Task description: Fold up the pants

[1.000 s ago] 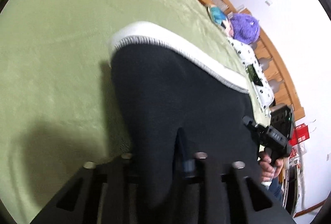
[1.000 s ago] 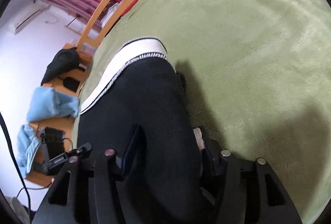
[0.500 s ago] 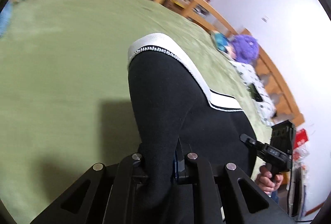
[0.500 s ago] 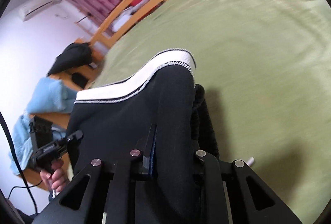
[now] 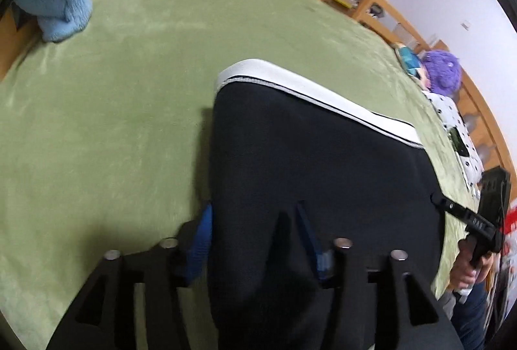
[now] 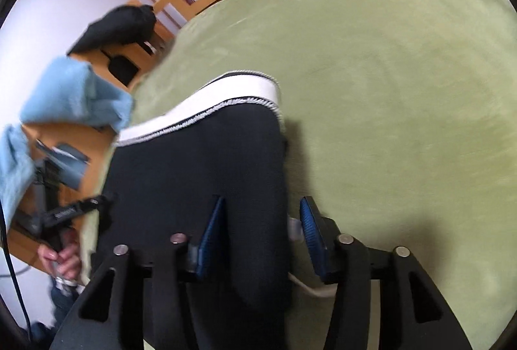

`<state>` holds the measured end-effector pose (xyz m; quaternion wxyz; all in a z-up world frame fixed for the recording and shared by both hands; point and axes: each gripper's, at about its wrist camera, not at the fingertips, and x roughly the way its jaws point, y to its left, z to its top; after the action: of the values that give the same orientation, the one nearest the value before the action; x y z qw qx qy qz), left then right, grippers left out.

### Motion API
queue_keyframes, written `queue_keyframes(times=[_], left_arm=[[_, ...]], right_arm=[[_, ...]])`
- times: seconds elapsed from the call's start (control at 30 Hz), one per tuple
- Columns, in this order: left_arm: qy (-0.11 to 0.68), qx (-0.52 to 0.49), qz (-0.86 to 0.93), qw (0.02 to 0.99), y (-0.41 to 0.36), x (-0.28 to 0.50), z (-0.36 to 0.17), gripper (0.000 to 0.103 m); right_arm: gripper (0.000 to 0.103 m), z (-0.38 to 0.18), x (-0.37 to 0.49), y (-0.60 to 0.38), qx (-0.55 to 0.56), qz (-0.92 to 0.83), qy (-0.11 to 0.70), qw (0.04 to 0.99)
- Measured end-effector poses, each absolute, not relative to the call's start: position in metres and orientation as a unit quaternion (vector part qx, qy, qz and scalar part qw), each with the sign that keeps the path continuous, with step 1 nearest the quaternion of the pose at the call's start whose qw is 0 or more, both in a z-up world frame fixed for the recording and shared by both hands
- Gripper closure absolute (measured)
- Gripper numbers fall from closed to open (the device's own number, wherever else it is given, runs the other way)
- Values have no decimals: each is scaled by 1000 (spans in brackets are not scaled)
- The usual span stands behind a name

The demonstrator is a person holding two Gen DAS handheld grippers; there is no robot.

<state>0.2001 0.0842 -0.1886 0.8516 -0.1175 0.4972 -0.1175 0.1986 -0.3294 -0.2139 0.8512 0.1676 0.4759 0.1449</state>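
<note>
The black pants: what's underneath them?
The black pants lie on a green blanket that spreads out on every side. Whatever lies directly beneath the fabric is covered, and so is part of each gripper's fingers.

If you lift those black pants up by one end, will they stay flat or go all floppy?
Probably floppy: the black pants already sag between the left gripper fingers. Likely light, being thin knit. The white waistband looks thicker and may hold its shape slightly better.

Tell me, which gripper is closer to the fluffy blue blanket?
Left. The left gripper works the side of the pants toward the blue blanket; the right gripper is on the opposite side.
</note>
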Motion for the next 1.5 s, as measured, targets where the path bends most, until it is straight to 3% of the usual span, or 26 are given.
queue_keyframes(times=[0.2,0.27,0.43,0.53,0.63,0.67,0.77,0.93,0.97,1.0,1.03,1.1,1.17,1.27,1.37,1.5], left_arm=[[472,-89,-118,869,85,129,-174,48],[482,-88,-107,865,83,105,-191,46],[499,-79,-89,858,79,80,-224,40],[505,-109,-110,849,94,87,-204,40],[480,-110,-109,864,107,91,-184,39],[475,-106,-106,867,108,96,-180,39],[472,-105,-95,870,111,116,-176,39],[473,-131,-98,866,112,152,-171,39],[469,-127,-94,869,110,152,-170,39],[466,-123,-89,871,110,156,-168,39],[463,-121,-85,874,111,159,-166,39],[451,-126,-88,879,113,165,-160,39],[438,-138,-98,883,114,169,-156,39],[435,-155,-116,879,106,181,-158,39],[436,-155,-124,878,92,194,-163,39],[436,-110,-119,885,72,196,-167,39]], right_arm=[[57,-175,128,-307,118,133,406,896],[62,-187,107,-293,102,149,407,896],[63,-245,94,-273,75,114,459,878],[64,-229,100,-273,80,126,467,872],[65,-191,96,-291,89,152,423,889],[62,-182,100,-294,87,154,407,896],[38,-165,130,-303,89,139,375,912],[32,-195,229,-315,169,135,416,883],[33,-210,253,-316,198,151,440,862],[52,-220,269,-315,218,162,457,847],[56,-226,282,-312,230,162,463,840],[85,-210,281,-308,228,213,414,855],[87,-195,278,-320,277,273,358,849],[86,-218,295,-308,214,204,415,860],[76,-241,297,-315,218,185,457,842],[66,-207,250,-340,226,129,405,877]])
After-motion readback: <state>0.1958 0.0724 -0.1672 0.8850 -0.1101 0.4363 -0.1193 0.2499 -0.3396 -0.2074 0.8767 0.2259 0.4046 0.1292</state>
